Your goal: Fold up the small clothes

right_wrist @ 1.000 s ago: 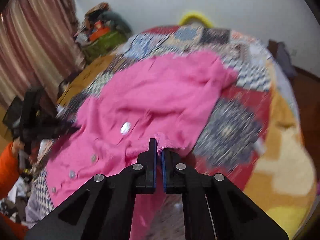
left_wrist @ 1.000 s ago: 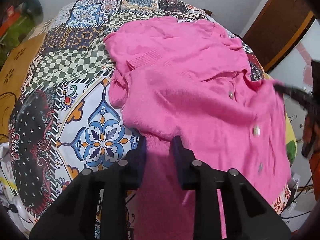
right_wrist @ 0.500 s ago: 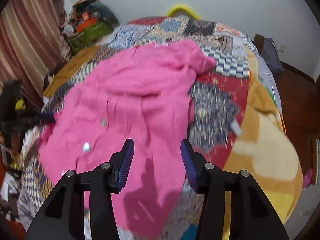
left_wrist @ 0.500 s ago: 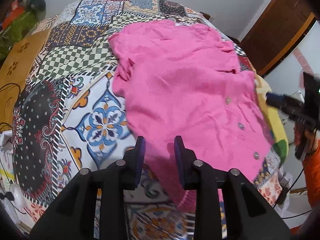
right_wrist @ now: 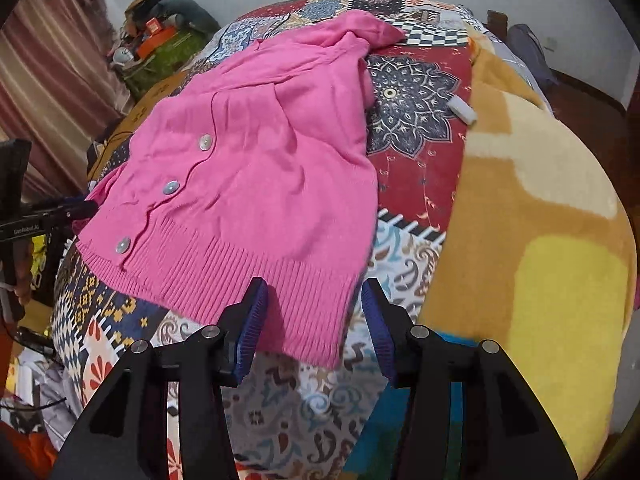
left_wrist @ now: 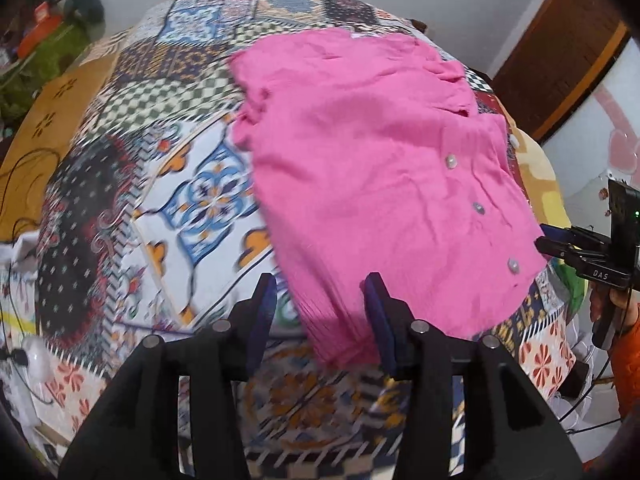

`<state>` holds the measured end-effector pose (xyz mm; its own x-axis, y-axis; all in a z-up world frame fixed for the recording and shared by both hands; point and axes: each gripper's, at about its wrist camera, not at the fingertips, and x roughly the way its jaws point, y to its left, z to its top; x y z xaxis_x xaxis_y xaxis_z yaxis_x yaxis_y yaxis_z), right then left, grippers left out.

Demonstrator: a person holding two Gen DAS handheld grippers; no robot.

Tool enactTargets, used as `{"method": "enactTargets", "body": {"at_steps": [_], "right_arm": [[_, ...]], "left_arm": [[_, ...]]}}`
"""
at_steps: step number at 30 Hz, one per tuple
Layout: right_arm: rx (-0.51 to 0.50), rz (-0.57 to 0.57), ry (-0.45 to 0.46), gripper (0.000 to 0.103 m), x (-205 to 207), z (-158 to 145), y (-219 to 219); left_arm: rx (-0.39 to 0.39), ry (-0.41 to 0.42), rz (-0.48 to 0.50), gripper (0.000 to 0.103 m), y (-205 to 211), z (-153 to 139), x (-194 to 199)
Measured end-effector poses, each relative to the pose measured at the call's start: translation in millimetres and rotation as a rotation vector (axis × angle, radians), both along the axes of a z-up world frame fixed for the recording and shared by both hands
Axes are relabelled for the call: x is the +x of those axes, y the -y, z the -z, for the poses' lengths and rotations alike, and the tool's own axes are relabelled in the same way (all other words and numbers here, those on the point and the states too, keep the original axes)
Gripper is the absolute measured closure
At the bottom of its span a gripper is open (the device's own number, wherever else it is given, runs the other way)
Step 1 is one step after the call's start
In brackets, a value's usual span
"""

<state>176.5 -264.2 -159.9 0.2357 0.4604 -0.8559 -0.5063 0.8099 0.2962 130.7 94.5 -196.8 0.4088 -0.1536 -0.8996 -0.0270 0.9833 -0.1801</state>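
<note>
Pink buttoned cardigan (left_wrist: 372, 184) spread flat on the patchwork quilt (left_wrist: 192, 200) of a bed, ribbed hem toward the near edge, collar toward the far edge. 3 pale buttons in a row along the cardigan's front, seen in the right wrist view (right_wrist: 170, 188).

Left gripper (left_wrist: 320, 316) over the hem corner at the near edge, jaws opening, pads clear of the cloth, hem seen in the gap but not pinched. Right gripper (right_wrist: 312, 316) over the other hem corner, jaws parted, ribbed hem between them, nothing clamped. Both released.

Small white object (right_wrist: 462, 110) on the red patch of the quilt, beside the cardigan's far sleeve. Orange-and-yellow blanket (right_wrist: 540, 240) along the quilt's right edge. Striped curtain (right_wrist: 48, 80) at far left.
</note>
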Motion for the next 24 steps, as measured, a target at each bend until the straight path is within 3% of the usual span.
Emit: {"method": "enactTargets", "body": {"at_steps": [4,6,7,8,9,14,24], "right_arm": [[0.02,-0.002,-0.014,0.058,-5.2,2.9,1.9],[0.047,-0.002,-0.025,0.07,-6.0,4.7,2.1],[0.057,-0.008,-0.028,0.074,-7.1,5.0,1.5],[0.062,-0.012,-0.027,0.086,-7.9,4.1,0.9],[0.068,-0.018,-0.026,0.096,-8.8,3.0,-1.1],[0.086,-0.059,0.04,0.096,-12.4,-20.2,-8.8],[0.185,-0.055,0.263,0.097,20.9,-110.5,-16.4]], "left_arm": [[-0.061,-0.018,-0.022,0.073,-14.2,3.7,-11.8],[-0.094,-0.011,-0.023,0.091,-16.2,3.7,-15.0],[-0.095,-0.007,-0.022,0.094,-16.0,3.0,-15.5],[-0.086,0.002,-0.023,0.096,-15.1,1.6,-15.7],[-0.082,0.008,-0.019,0.097,-14.0,-0.1,-16.0],[-0.058,0.108,-0.001,0.097,-9.9,-30.4,-18.8],[-0.055,0.354,-0.024,0.097,-19.1,-129.6,13.4]]}}
